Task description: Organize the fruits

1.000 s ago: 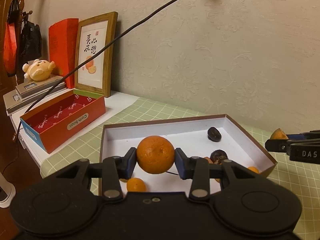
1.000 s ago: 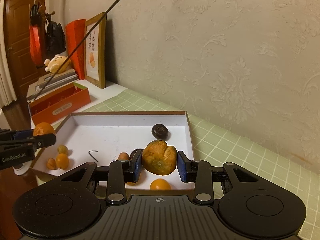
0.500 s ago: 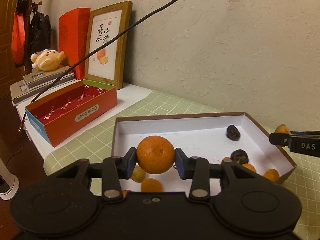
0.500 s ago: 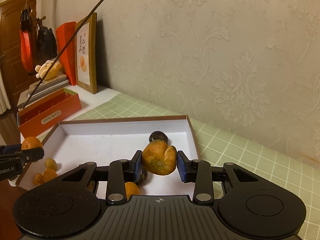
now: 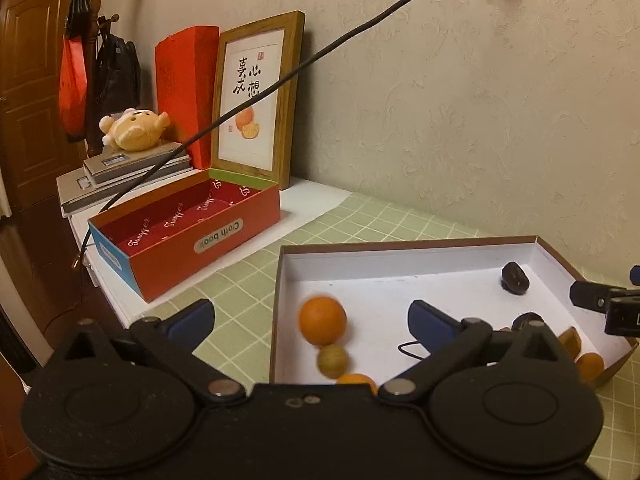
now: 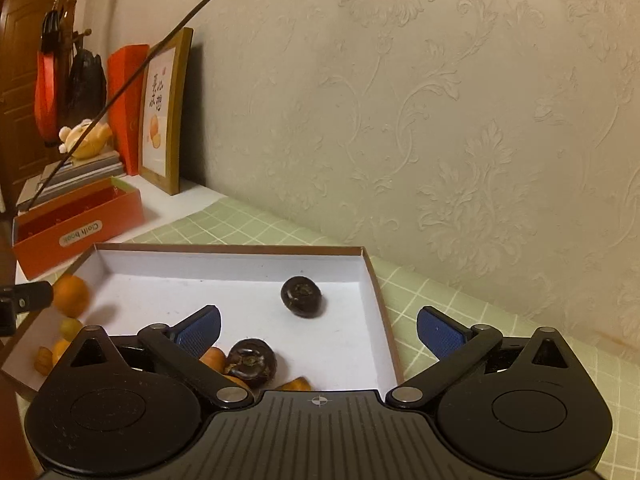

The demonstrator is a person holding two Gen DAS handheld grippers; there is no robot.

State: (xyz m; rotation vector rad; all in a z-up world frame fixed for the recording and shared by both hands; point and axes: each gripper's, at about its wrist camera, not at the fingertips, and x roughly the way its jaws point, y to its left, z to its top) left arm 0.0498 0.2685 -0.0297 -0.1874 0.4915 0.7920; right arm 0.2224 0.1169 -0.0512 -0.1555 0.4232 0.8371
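Both my left gripper [image 5: 312, 322] and right gripper [image 6: 318, 330] have fingers spread, pinching nothing. The blurred orange [image 5: 322, 320] sits near the white tray [image 5: 400, 249] wall; it may roll and scatter the small fruit [image 5: 332, 361] beside it.

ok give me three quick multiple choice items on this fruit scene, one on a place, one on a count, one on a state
1. Where is the big orange?
A. in the red box
B. inside the white tray, near its left wall
C. on the picture frame

2. How many dark round fruits lie in the tray in the right wrist view?
A. two
B. none
C. five

3. What state is the left tool in?
A. shut on the orange
B. open, holding nothing
C. shut on a cable

Answers: 1 B, it shows against the tray's white floor; 2 A, one mid-tray, one nearer; 3 B, its blue pads stand wide apart.
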